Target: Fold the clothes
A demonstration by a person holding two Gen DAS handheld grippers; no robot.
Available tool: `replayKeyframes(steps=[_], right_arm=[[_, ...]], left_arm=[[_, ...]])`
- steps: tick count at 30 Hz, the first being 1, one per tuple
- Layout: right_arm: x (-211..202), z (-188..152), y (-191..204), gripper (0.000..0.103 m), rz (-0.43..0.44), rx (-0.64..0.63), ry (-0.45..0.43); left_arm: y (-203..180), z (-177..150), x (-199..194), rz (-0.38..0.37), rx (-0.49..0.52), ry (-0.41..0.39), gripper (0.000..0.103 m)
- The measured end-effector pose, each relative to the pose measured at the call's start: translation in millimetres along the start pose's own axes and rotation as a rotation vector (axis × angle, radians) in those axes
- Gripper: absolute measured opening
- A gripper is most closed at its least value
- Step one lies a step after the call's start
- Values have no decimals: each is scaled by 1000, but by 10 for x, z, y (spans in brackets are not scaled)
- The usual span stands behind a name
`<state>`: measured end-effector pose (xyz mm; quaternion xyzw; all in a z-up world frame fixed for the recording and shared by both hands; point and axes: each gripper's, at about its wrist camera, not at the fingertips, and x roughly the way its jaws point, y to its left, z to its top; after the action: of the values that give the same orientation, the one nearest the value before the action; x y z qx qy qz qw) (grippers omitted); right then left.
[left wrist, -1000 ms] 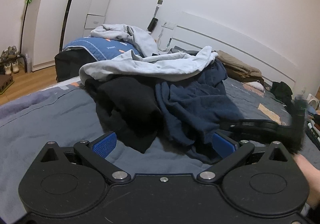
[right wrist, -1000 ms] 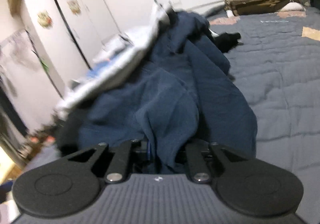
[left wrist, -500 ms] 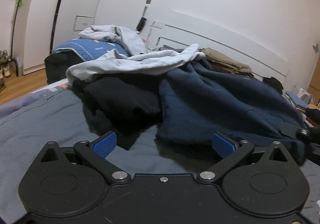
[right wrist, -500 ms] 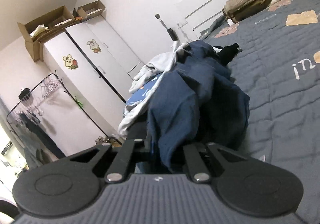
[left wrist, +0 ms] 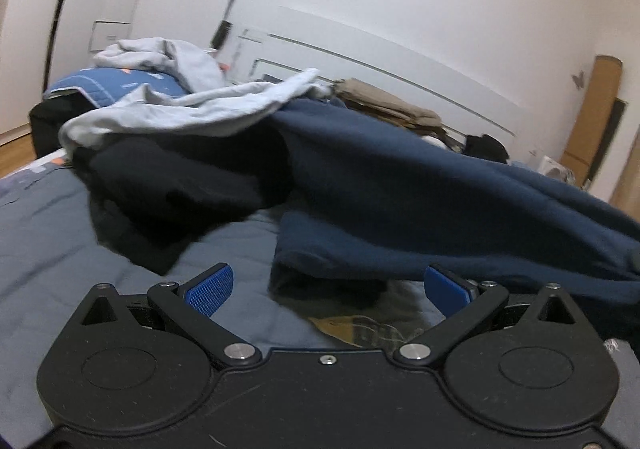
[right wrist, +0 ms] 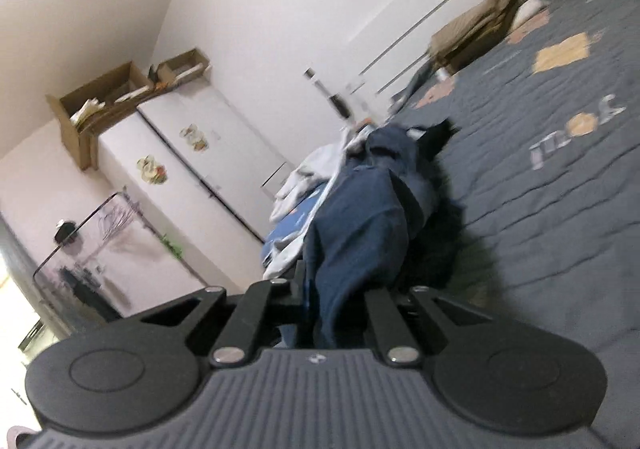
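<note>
Your right gripper (right wrist: 336, 313) fingers have just finished clamping the navy sweatshirt (left wrist: 420, 185), now stretched rightward off the clothes pile (left wrist: 168, 153) on the bed (left wrist: 60, 241); your left gripper (left wrist: 328, 285) fingers stay apart, empty.

the big top (left wrist: 420, 185) is dark blue. the top (left wrist: 168, 173) under it is black, and the one (left wrist: 192, 109) on the pile is pale blue-grey. the bed cover (right wrist: 560, 189) is grey with orange patches and pale letters. the gripper pads (left wrist: 210, 289) are bright blue.
</note>
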<state>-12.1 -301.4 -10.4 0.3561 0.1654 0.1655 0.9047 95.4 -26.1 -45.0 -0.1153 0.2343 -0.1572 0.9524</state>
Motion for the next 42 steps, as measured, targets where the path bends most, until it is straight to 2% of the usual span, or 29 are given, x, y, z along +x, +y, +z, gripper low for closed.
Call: replayKeyframes(steps=[3,6,10,13,17,21,27,29,31,34,36,37,38,40,42], right_arm=[[-328,65,-216,6,-76,29,-53],[-490,123,-396,7,-173,22,-54],[-557,94,-596,7,-256,-9,-11],[-559,72,-743,7,-267,10,25],[-712,66,-926,7,-257,50,21],[-764,73,-996,7,-245,89,11],[-716,75,-1003,8,-245,76,13],[-706,88,-1041,8,-248,78,17],[-691,95,-1056,8,-251,78,21],[-672,125,-1090,8,-241,86,13],[-670,156,-1097,8,-237,94,5],[-672,173,-1093,8,-236,97,-1],[-677,187,-1090,8,-239,100,-8],[-699,211,-1072,8,-243,108,-17],[-728,244,-1039,8,-252,98,-34]], left_arm=[[-150,-87,31,-9,49,6,103],[-325,-199,72,18,145,12,103],[-596,-431,74,98,423,-19,103],[-768,-590,111,137,582,-44,103],[-931,-726,209,175,653,-90,103],[-1077,-899,438,208,779,-82,102],[-1189,-1028,757,192,827,-48,101],[-1173,-1083,915,191,869,-6,91],[-1138,-1125,1078,215,929,-5,84],[-1071,-1137,1284,230,977,-4,83],[-1038,-1112,1402,226,992,-10,75],[-1028,-1100,1466,232,1008,-7,50],[-1022,-1086,1527,246,1019,6,17],[-991,-1006,1579,233,974,36,12],[-992,-941,1478,196,931,23,7]])
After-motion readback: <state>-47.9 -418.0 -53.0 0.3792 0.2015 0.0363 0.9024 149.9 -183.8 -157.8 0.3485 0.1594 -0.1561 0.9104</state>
